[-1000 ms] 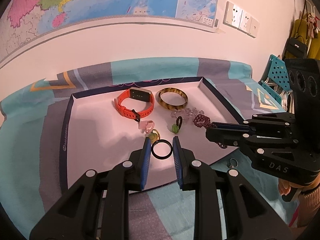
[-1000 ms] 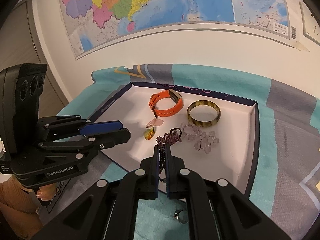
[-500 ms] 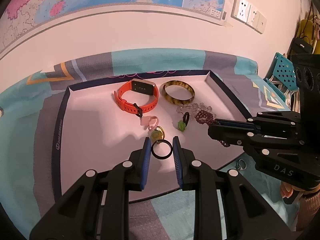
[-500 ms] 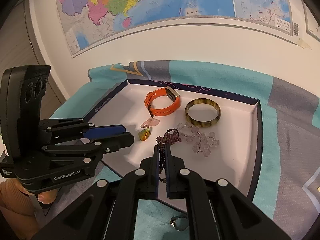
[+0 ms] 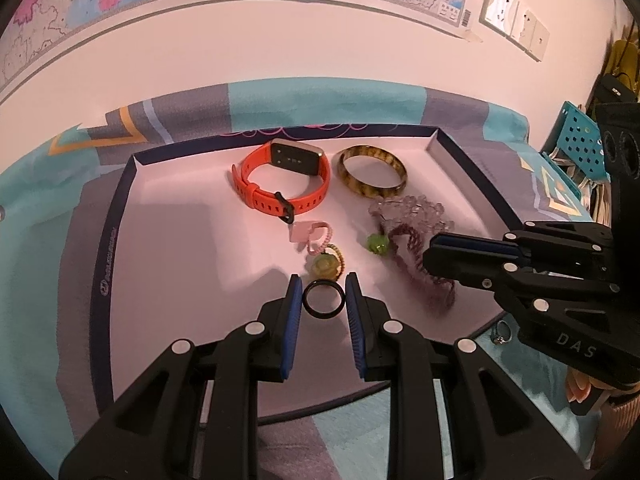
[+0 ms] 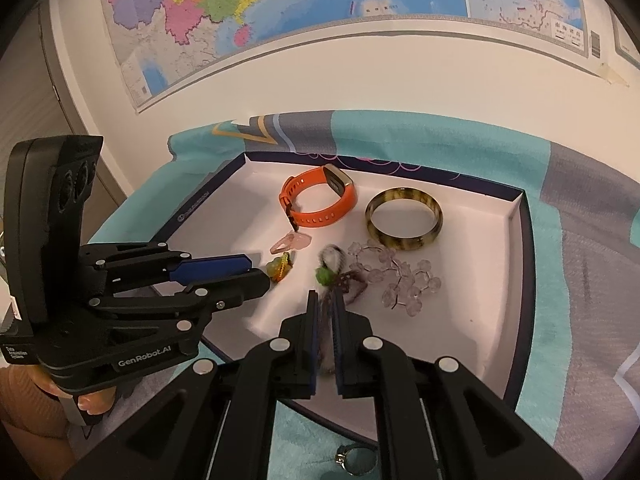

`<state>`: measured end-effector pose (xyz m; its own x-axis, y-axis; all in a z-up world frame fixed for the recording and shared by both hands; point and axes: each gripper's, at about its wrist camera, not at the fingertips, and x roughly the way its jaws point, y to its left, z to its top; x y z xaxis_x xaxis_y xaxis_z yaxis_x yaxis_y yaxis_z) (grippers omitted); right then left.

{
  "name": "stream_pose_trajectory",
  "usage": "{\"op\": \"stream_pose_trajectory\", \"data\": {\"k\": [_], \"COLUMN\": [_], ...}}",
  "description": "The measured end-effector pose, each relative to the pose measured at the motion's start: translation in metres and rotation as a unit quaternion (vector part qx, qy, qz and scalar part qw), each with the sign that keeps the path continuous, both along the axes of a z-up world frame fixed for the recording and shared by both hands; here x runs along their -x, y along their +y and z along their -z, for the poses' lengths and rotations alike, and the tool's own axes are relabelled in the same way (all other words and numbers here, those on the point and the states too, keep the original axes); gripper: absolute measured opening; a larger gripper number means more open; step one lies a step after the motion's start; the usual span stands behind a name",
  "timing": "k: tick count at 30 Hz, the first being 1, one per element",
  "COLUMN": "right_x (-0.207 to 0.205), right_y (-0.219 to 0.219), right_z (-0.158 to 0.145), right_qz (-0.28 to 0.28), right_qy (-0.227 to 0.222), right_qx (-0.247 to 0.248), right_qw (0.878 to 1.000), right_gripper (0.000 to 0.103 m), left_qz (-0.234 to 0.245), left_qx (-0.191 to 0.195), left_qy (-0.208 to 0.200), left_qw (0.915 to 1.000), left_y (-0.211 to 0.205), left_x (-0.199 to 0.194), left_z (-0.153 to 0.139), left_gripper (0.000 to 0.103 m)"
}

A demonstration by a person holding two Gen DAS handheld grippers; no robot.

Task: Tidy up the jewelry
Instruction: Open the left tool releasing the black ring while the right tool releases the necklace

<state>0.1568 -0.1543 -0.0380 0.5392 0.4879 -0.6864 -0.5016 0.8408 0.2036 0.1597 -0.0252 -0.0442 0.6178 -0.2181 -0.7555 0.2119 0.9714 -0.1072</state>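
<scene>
Two grips: left gripper [image 5: 323,286] clamps a plain black ring [image 5: 323,300], right gripper [image 6: 324,300] pinches purple beads [image 6: 347,280]

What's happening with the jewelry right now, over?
Left tool shut on black ring, over the tray. Right tool shut on dark purple bead bracelet. Silver ring outside tray. Nothing in the way.
</scene>
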Motion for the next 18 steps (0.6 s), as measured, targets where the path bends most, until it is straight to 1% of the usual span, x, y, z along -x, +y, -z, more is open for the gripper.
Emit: {"op": "stream_pose_trajectory", "data": {"k": [7, 13, 14, 15, 17, 18], "right_x": [-0.001, 0.004, 0.006, 0.006, 0.01, 0.012], "right_y": [0.001, -0.004, -0.005, -0.006, -0.01, -0.011], "right_z": [0.0, -0.005, -0.007, -0.008, -0.012, -0.014], "right_qz": [0.002, 0.004, 0.005, 0.005, 0.006, 0.006], "right_qy": [0.001, -0.002, -0.005, -0.006, -0.01, -0.011], "right_qx": [-0.004, -0.012, -0.014, -0.015, -0.019, -0.02], "right_qw": [1.0, 1.0, 1.0, 1.0, 1.0, 1.0], "right_gripper": [0.007, 0.01, 0.013, 0.015, 0.018, 0.019], "left_qz": [-0.004, -0.001, -0.001, -0.001, -0.001, -0.001], "left_qx": [0.005, 0.008, 0.009, 0.01, 0.009, 0.007], "left_qy": [0.009, 0.005, 0.003, 0.0, -0.005, -0.011], "left_qw": [0.9999, 1.0, 1.0, 1.0, 0.9999, 0.9999], "left_y": [0.001, -0.001, 0.0, 0.0, 0.001, 0.001], "left_x": [-0.007, -0.006, -0.005, -0.004, -0.001, 0.002], "left_z": [0.004, 0.003, 0.003, 0.001, -0.003, -0.006], "left_gripper": [0.023, 0.023, 0.023, 0.024, 0.03, 0.037]}}
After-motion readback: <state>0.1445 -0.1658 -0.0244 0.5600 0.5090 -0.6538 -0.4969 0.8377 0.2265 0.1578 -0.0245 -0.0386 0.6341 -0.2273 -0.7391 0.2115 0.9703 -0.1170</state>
